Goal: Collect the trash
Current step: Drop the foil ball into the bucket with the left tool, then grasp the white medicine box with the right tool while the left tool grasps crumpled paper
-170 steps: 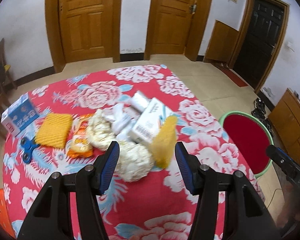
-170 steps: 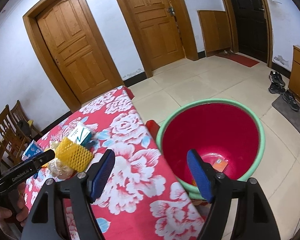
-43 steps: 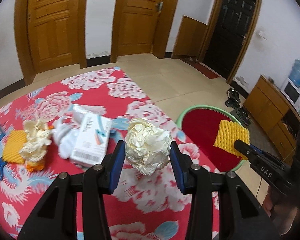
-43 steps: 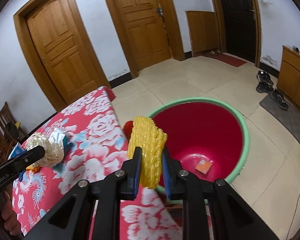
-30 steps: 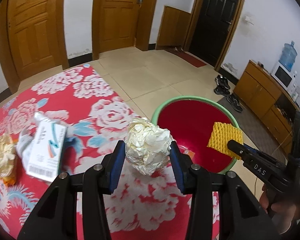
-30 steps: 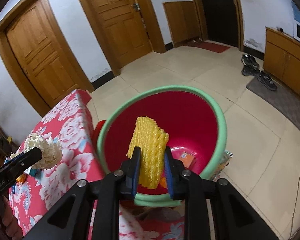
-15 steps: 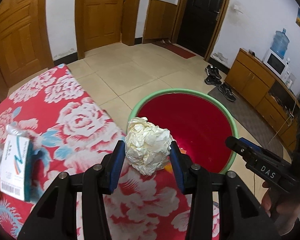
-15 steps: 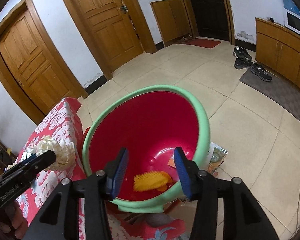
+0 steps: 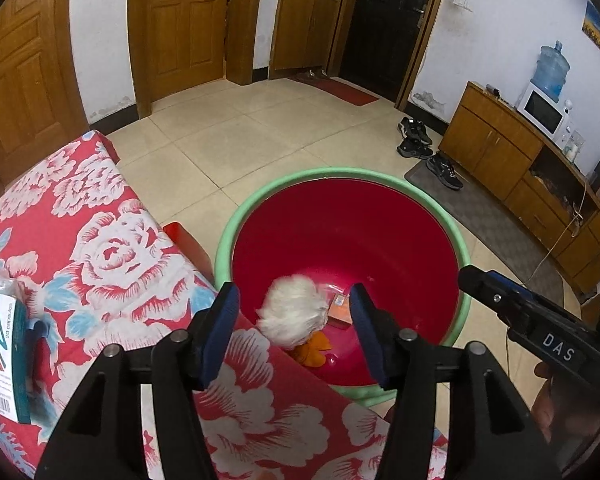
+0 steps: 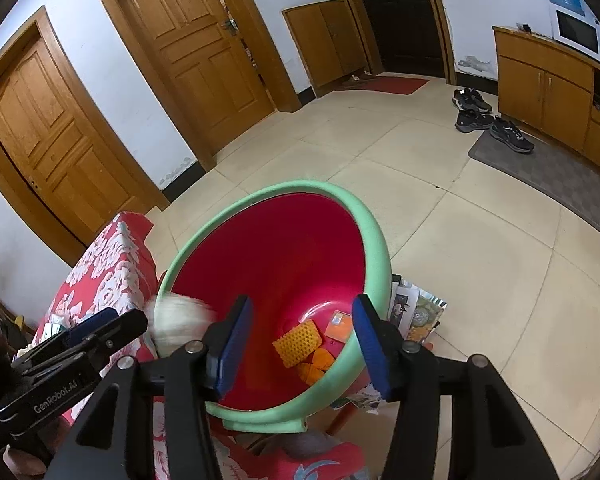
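Table [image 9: 112, 240]: far left, under a red cloth with white flowers; its corner comes close to the bin
Box [image 9: 0, 356]: white and teal carton lying on the cloth at the left edge of the left wrist view, barcode end nearest the camera
Left gripper [image 9: 294, 334]: held over the table corner, aimed at the bin; blue pads [image 9: 220, 332] spread wide, nothing between them; in the right wrist view it shows at lower left [image 10: 96, 332], its tips just beside the paper ball
Paper ball [image 9: 294, 316]: crumpled, whitish, blurred in both views; seen in the gap between the left gripper's pads but touching neither, against the bin's red inside; in the right wrist view [image 10: 178, 326] it sits at the bin's left rim, free of both tools
Bin [image 9: 466, 264]: big round tub, red inside, green rim, on the tiled floor just beside the table
Bin contents: yellow ribbed foam piece [image 10: 298, 342] on the bottom, a small orange packet [image 10: 340, 326] just right of it, orange scraps [image 10: 316, 364] below the foam
Right gripper [image 10: 302, 344]: over the near side of the bin, pointing down into it; blue pads [image 10: 370, 346] wide apart, holding nothing; in the left wrist view its black body crosses the lower right [image 9: 466, 276]
Floor right of bin: printed wrappers [image 10: 418, 316] lying against the tub's outer wall
Far right: dark shoes [image 10: 494, 124] near a mat, wooden cabinet [image 9: 500, 152] along the wall
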